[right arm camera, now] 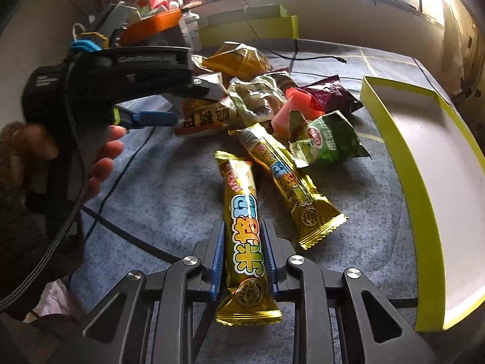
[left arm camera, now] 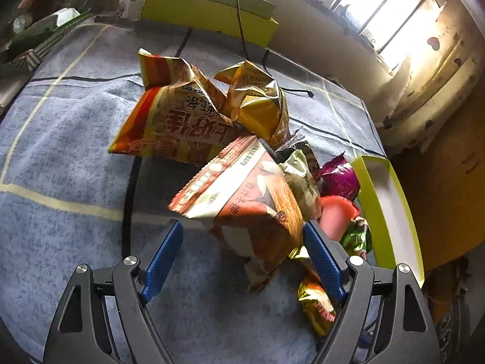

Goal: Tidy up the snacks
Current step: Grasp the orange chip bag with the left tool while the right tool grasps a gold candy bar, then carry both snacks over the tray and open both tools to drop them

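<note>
A pile of snack packets lies on a blue cloth [left arm camera: 60, 151]. My left gripper [left arm camera: 242, 257] is open, its blue pads wide on either side of an orange-and-white bag [left arm camera: 251, 209] without touching it. Behind that bag lie a big orange bag [left arm camera: 169, 121] and a crumpled gold bag [left arm camera: 260, 100]. In the right wrist view the left gripper [right arm camera: 182, 103] hovers over the pile's left side. My right gripper [right arm camera: 244, 257] is shut on a long gold snack bar [right arm camera: 242, 212] lying on the cloth. A second gold bar [right arm camera: 291, 188], a green packet [right arm camera: 327, 139] and a purple packet [right arm camera: 327, 94] lie close by.
A lime-edged white tray [right arm camera: 394, 139] sits right of the pile, also seen as the tray [left arm camera: 382, 200]. Another lime box [left arm camera: 206, 15] stands at the back. A black cable [left arm camera: 242, 39] runs across the cloth. A person's hand [right arm camera: 103, 157] holds the left gripper.
</note>
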Demonstrator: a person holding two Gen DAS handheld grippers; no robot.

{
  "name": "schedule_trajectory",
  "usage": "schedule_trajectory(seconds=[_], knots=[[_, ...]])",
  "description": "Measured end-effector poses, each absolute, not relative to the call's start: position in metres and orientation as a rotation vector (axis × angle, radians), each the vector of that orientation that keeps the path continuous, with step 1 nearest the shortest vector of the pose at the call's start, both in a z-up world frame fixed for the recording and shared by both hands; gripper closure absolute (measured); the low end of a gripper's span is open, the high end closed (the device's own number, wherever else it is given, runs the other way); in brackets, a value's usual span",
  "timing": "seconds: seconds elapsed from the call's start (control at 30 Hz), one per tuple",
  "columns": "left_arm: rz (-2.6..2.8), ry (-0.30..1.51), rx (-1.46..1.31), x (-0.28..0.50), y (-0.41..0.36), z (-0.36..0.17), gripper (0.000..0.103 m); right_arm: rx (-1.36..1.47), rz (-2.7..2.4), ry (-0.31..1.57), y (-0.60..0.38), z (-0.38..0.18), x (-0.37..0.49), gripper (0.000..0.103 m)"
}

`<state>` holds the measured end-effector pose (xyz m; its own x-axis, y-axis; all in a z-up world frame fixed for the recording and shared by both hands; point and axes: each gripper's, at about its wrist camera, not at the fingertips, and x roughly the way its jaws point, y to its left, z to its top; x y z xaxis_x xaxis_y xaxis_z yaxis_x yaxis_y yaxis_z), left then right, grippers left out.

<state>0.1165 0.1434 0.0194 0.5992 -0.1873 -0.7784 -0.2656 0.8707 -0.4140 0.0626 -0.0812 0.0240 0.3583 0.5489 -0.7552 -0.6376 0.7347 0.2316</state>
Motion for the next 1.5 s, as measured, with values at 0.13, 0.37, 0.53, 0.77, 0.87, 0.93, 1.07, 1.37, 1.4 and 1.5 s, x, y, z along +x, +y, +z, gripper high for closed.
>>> schedule_trajectory(seconds=[0.13,0.37,0.53,0.77,0.87,0.93,1.07,1.37,1.4,1.5], knots=[[0.055,0.942,-0.557,0.124,0.146,0.013,0.022,-0.098,0.776,0.927,-0.085,0.027,0.062,0.082],[0.069,0.925,-0.547,0.123,0.142,0.019,0.036,-0.057,0.799,0.917,-0.091,0.033,0.066,0.082],[0.080,0.924,-0.531,0.117,0.141,0.022,0.043,-0.021,0.836,0.896,-0.097,0.041,0.063,0.082],[0.104,0.895,-0.503,0.099,0.135,0.041,0.043,0.007,0.835,0.838,-0.120,0.062,0.060,0.082],[0.090,0.874,-0.491,0.093,0.126,0.054,0.043,0.021,0.810,0.807,-0.134,0.070,0.060,0.082],[0.060,0.861,-0.482,0.093,0.116,0.063,0.043,0.031,0.783,0.787,-0.145,0.075,0.061,0.082],[0.012,0.843,-0.464,0.098,0.096,0.075,0.043,0.037,0.725,0.768,-0.163,0.080,0.067,0.082],[-0.121,0.860,-0.433,0.130,0.048,0.084,0.043,0.058,0.556,0.757,-0.210,0.082,0.095,0.082],[-0.134,0.863,-0.431,0.135,0.042,0.085,0.043,0.054,0.529,0.761,-0.216,0.080,0.100,0.082],[-0.171,0.881,-0.430,0.149,0.024,0.085,0.043,0.039,0.483,0.766,-0.229,0.077,0.108,0.082]])
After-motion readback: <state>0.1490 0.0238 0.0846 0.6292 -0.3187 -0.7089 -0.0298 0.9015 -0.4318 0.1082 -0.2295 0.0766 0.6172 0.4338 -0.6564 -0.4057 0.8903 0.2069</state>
